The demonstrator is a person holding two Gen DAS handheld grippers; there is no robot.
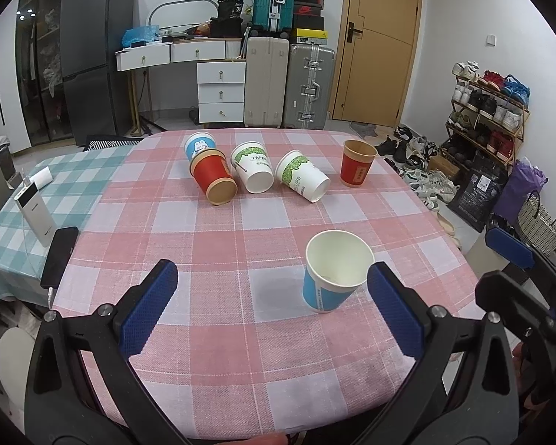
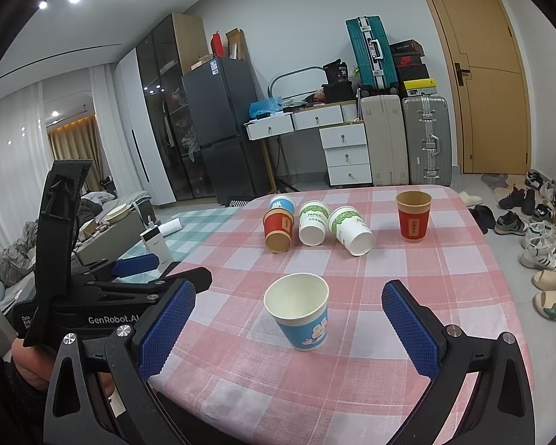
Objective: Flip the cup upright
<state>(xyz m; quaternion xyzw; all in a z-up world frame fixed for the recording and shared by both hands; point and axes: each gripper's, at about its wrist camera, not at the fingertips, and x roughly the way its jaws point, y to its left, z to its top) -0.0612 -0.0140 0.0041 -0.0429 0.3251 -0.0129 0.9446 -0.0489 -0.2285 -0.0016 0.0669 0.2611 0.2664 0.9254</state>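
A blue and white paper cup (image 1: 333, 272) (image 2: 299, 311) stands upright on the pink checked tablecloth (image 1: 241, 333) near the front. My left gripper (image 1: 270, 296) is open and empty, with its right finger just beside the cup. My right gripper (image 2: 289, 319) is open and empty, with the cup standing free between and just beyond its fingers. Farther back, a red cup (image 1: 213, 180) (image 2: 278, 230), two white and green cups (image 1: 254, 170) (image 1: 303, 180) and a blue cup (image 1: 200, 146) lie on their sides. Another red cup (image 1: 357, 168) (image 2: 413, 217) stands upright at the back right.
A power bank (image 1: 33, 211) and a black phone (image 1: 59, 256) lie on the green checked cloth at the left. Suitcases (image 1: 289, 85), a drawer unit (image 1: 220, 91) and a fridge (image 1: 92, 55) stand behind the table. Shoes and a shoe rack (image 1: 489, 111) are at the right.
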